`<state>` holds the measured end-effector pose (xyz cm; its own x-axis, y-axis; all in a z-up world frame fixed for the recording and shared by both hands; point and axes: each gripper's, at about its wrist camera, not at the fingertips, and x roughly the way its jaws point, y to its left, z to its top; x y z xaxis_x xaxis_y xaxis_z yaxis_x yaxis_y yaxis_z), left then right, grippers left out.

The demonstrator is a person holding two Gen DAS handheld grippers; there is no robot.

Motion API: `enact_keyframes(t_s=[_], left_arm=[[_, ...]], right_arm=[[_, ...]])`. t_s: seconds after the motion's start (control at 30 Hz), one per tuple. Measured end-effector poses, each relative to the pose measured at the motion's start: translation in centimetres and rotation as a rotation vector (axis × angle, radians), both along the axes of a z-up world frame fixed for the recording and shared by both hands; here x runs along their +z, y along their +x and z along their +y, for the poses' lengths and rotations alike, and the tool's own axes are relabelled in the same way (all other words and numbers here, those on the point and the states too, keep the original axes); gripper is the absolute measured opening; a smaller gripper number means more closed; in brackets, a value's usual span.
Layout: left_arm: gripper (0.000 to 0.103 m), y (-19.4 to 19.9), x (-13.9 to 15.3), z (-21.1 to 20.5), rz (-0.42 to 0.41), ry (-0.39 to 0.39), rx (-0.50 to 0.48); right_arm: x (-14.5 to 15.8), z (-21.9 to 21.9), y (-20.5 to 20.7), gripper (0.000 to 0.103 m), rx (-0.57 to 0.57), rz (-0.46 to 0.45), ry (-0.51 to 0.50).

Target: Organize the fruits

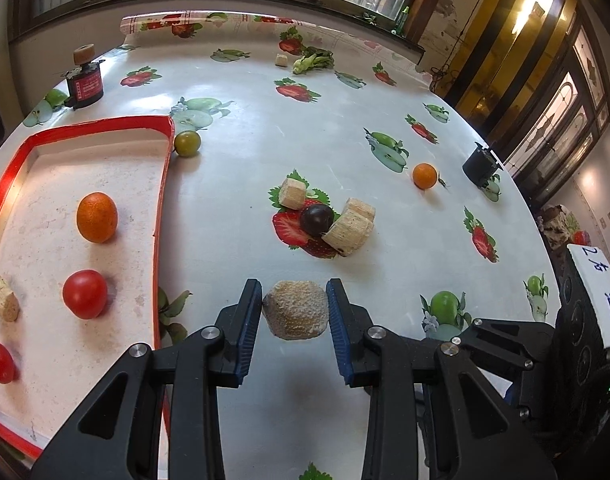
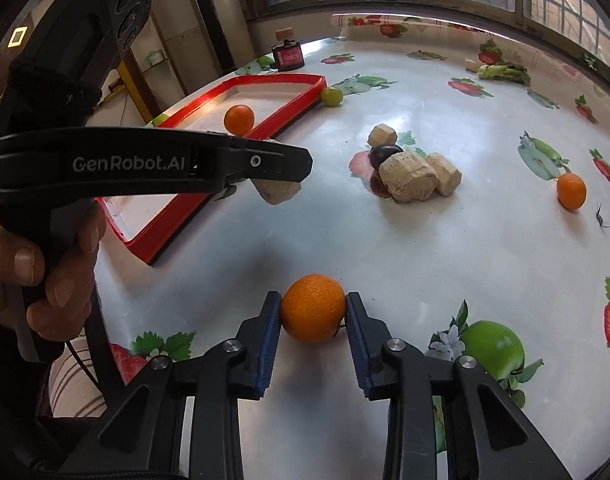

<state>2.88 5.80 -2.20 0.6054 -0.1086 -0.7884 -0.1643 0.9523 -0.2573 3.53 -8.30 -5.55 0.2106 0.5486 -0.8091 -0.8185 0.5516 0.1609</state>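
Left to right: the red-rimmed tray [image 1: 167,168] at the counter's [image 1: 241,128] left edge already holds an orange fruit [image 1: 97,217] and two red tomatoes [image 1: 85,294]. The left claw [image 1: 293,310] is clenched on a pale, rough-surfaced block [image 1: 296,310] — apparently clutter, not fruit — just right of the tray. The right claw [image 2: 313,309] grips an orange [image 2: 313,308], round and dimpled, low over the near counter. The sorting step is under way; next, the orange likely needs carrying leftward over the tray rim before release — without colliding with the left claw.
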Motion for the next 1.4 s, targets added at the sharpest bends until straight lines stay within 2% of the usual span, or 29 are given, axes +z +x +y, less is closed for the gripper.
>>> enact_keyframes(t_s=[0.33,0.83,1.4], left_arm=[[0.031,-2.2,0.8,2.5,-0.018,0.013,0.067],[0.031,-4.7,0.9,6.2,-0.017,0.023,0.148],[0.031,-5.5,0.4,8.9,-0.002,0.017,0.197]], right_arm=[[2.2,0.5,1.6,0.033,-0.038,-0.015,0.040],[3.8,4.9,1.5,0.033,0.018,-0.032,0.071],[5.0,9.5,2.4,0.033,0.051,-0.038,0.094]])
